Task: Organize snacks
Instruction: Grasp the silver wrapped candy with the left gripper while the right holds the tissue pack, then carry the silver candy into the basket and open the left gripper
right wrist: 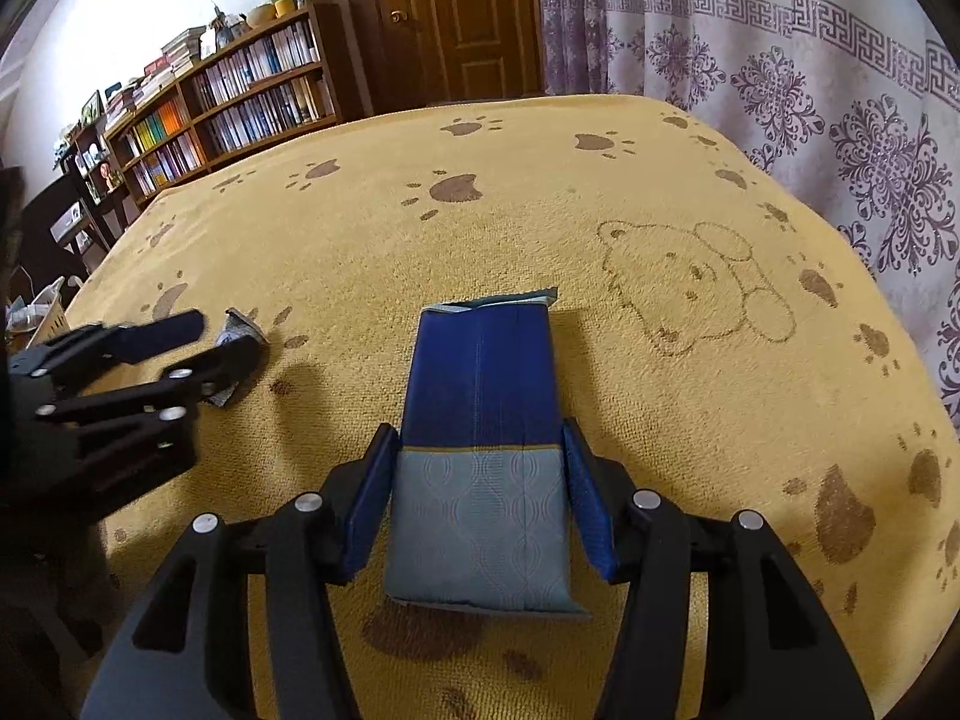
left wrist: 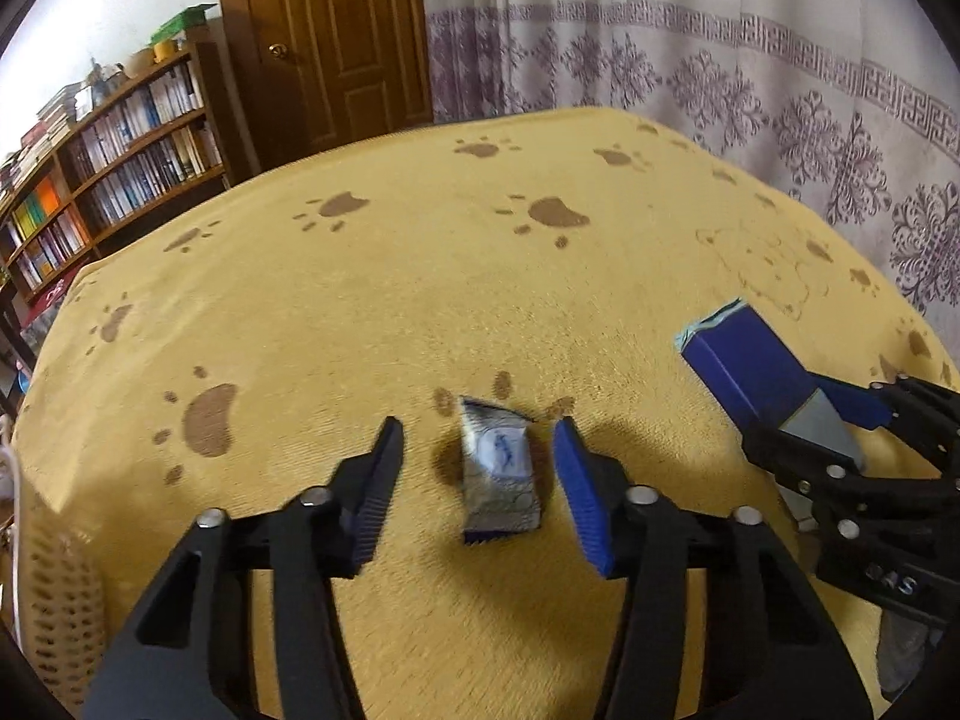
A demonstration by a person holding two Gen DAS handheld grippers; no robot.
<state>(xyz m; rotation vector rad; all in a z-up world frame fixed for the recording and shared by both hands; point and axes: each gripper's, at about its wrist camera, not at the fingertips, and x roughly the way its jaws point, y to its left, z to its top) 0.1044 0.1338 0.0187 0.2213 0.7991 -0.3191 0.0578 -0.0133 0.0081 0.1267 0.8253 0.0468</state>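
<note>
A small silver-and-blue snack packet lies between the spread fingers of my left gripper, which is open; neither pad touches it. In the right wrist view the same packet peeks out behind the left gripper. My right gripper is shut on a larger blue-and-grey snack pack, its pads pressed on both sides. From the left wrist view that pack sticks out of the right gripper, raised a little over the blanket.
A yellow blanket with brown paw prints covers the whole surface. A cream woven basket sits off its left edge. Behind stand a bookshelf, a wooden door and a patterned curtain.
</note>
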